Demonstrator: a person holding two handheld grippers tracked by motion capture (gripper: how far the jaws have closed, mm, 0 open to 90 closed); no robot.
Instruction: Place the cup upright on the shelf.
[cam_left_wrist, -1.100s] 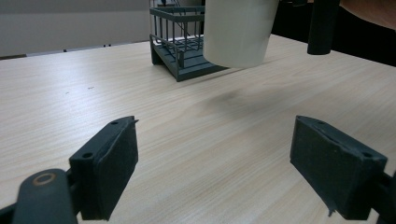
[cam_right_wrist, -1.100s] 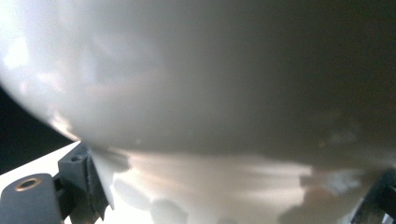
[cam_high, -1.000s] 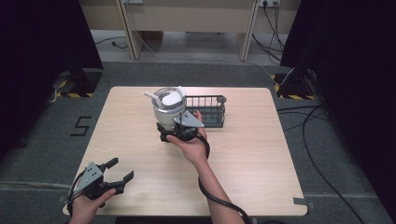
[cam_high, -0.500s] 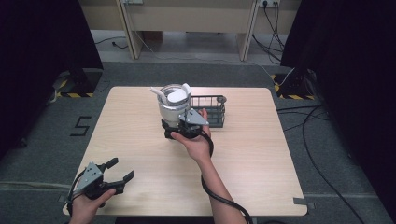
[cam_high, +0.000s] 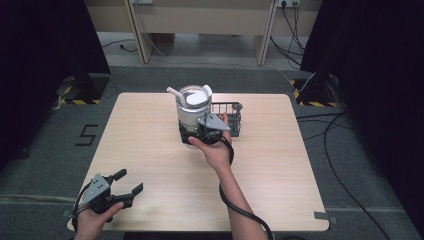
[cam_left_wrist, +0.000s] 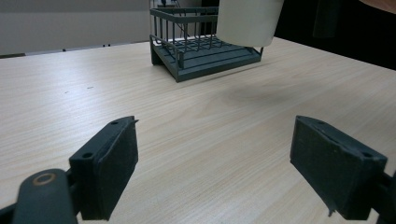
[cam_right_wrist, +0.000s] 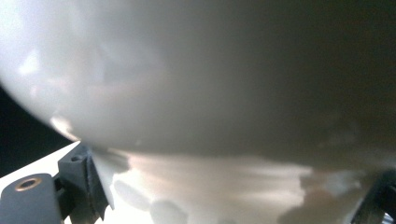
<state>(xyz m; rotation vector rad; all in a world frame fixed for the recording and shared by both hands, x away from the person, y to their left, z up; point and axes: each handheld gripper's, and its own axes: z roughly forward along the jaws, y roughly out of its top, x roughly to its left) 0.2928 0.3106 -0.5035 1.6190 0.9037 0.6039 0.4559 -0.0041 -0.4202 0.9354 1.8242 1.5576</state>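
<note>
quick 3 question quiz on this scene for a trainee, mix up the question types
1. True or false: the left tool is shut on something.
2. Which tool holds the white container?
A. left
B. right
C. neither
3. Fill in: just right of the container, on the table, stands a dark wire ____.

Key
1. False. Its jaws are spread wide with bare table between them, near the front left corner.
2. B. The right tool clamps the container low on its body, and the left gripper view shows its base lifted off the table.
3. basket
</note>
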